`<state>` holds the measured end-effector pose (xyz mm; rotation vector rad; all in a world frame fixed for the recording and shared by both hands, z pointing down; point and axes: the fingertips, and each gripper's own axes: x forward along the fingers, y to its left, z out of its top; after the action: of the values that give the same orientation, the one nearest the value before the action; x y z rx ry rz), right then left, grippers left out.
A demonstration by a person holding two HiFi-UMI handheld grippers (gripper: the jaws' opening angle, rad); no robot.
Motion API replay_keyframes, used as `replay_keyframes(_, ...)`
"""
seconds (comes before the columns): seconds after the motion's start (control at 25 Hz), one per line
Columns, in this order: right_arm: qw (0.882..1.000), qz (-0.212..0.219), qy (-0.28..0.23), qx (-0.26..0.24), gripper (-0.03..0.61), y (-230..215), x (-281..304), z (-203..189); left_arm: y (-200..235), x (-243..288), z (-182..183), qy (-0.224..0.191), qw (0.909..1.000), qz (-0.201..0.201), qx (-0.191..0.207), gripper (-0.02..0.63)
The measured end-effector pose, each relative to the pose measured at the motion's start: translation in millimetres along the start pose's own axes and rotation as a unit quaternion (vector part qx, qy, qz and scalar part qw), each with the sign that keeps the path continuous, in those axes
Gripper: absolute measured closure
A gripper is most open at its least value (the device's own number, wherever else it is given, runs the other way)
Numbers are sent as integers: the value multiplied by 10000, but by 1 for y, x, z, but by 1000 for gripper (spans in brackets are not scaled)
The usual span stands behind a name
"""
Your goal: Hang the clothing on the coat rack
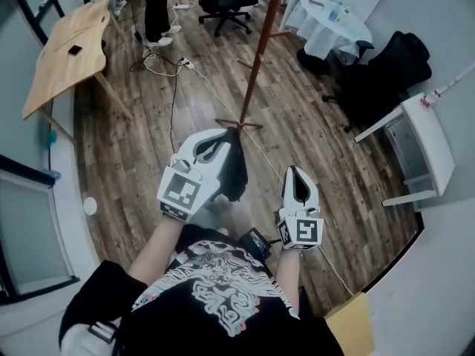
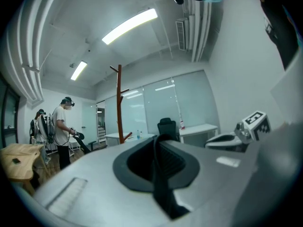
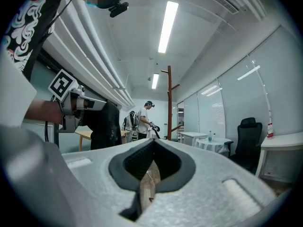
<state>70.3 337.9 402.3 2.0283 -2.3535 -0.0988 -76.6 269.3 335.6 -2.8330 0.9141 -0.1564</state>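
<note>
The left gripper (image 1: 221,138) is clamped on the black garment (image 1: 236,170), which hangs short of the coat rack (image 1: 260,50); the right gripper (image 1: 295,172) is closed on nothing. This looks like the carrying step. Next, the garment needs bringing up to the coat rack and lifting over a peg (image 1: 284,33).

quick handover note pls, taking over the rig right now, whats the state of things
Left tongs: shut on the black clothing, which hangs down from them.
Right tongs: shut, empty.
Coat rack: stands ahead of both tongs, nothing hung on it that shows.
Done: clothing is in the grip, off the floor.
Left: carry it to the rack and hang it on a peg.
</note>
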Motion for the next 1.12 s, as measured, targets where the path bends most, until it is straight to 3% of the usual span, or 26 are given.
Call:
replay_keyframes(0.64,9995,-50,177,261,580,-59,95,-32,54,97,-19,2,9997,-70,-225,620)
replay_keyframes(0.8,9992,-8,227,317,580,-66,134,-35,77,124,-21,-20,9997,-250,60,620)
replay_keyframes(1.12,9992,54,341,181,580,-79,195,-36,120,183,-21,-4,9994,-326,148,620)
